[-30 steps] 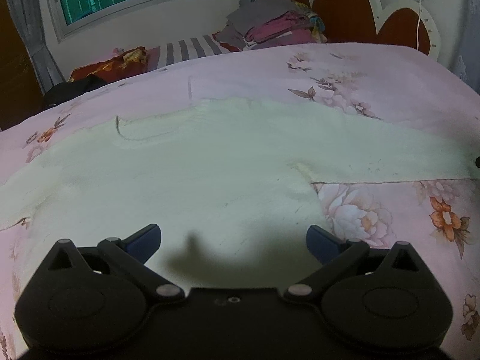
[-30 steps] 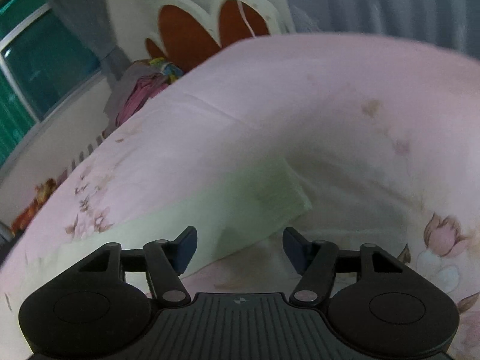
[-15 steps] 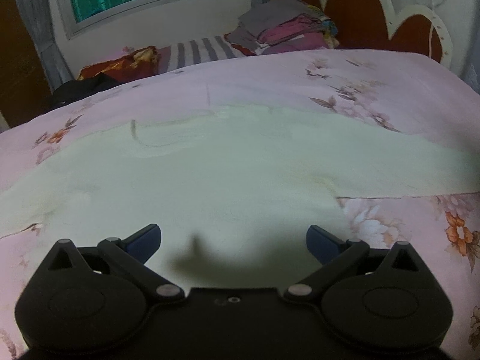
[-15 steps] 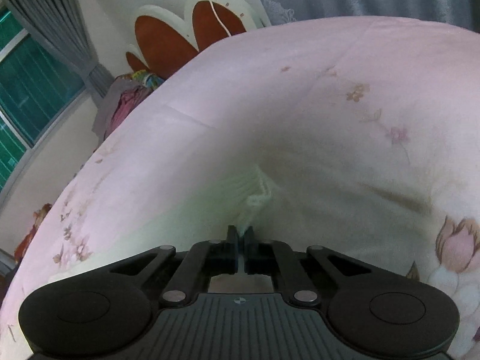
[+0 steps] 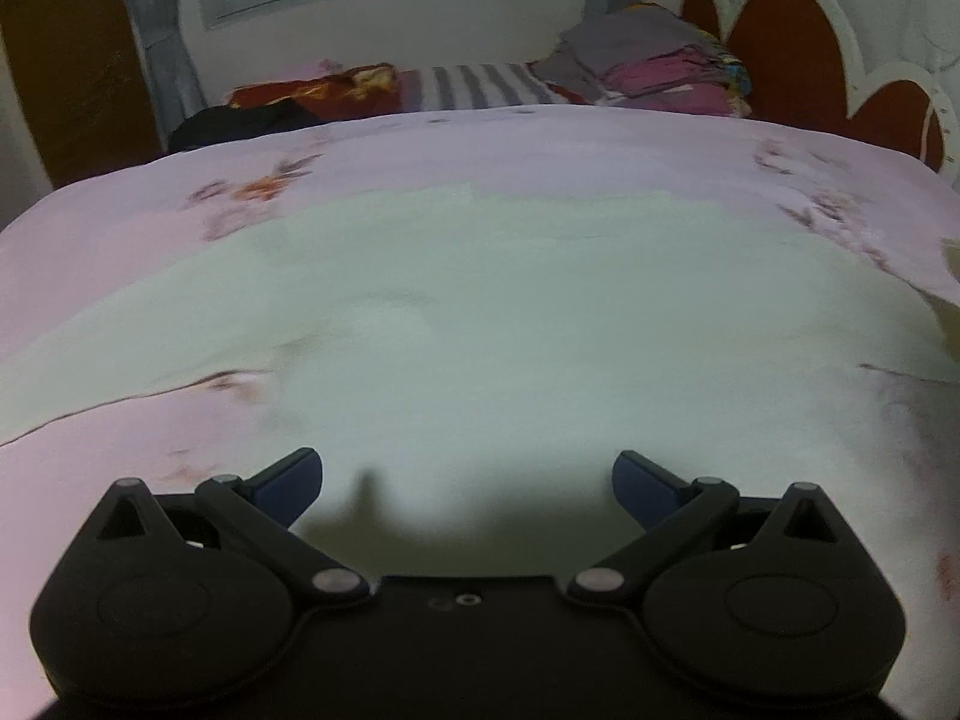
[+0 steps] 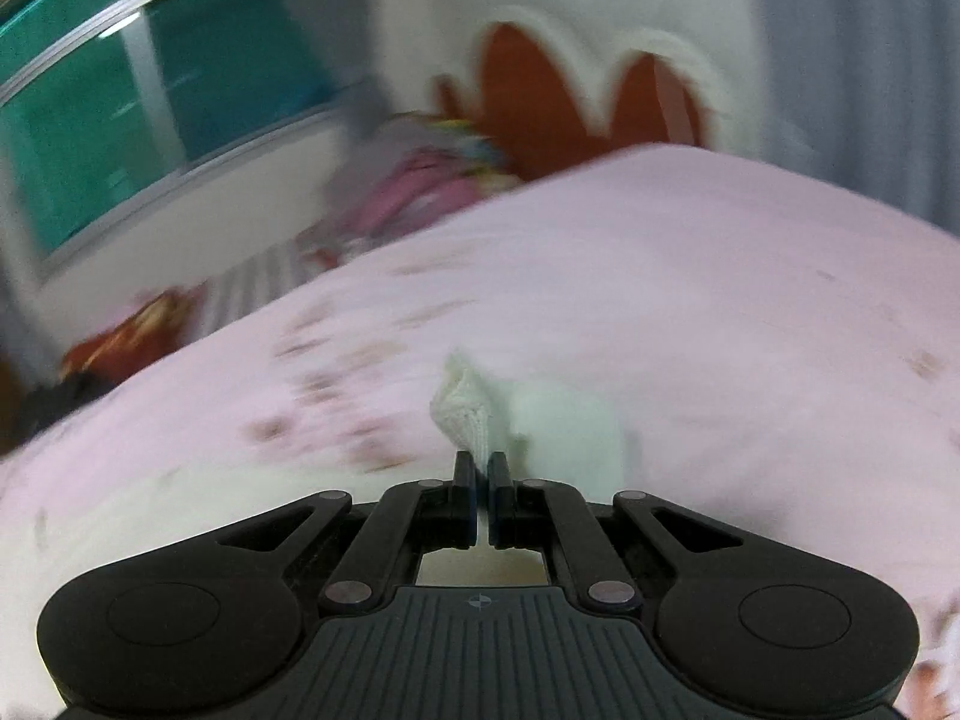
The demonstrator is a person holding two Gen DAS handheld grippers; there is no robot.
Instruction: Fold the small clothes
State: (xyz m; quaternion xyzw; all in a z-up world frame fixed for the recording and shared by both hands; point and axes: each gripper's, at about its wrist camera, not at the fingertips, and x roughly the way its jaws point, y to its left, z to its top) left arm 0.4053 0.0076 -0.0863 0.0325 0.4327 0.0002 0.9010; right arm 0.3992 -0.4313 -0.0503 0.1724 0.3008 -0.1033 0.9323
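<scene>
- Cream knit garment (image 5: 480,324) lies spread flat on the pink floral bedspread (image 5: 540,150).
- Right gripper (image 6: 480,468): jaws pinched tight on the garment's ribbed cuff (image 6: 465,405), raised off the bed.
- Left gripper (image 5: 467,474): jaws wide apart above the garment, gripping nothing.

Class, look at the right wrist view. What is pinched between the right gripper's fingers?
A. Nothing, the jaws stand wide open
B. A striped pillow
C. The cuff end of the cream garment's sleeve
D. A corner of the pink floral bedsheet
C: the right gripper is shut on the ribbed sleeve cuff, bunched just ahead of its fingertips.
</scene>
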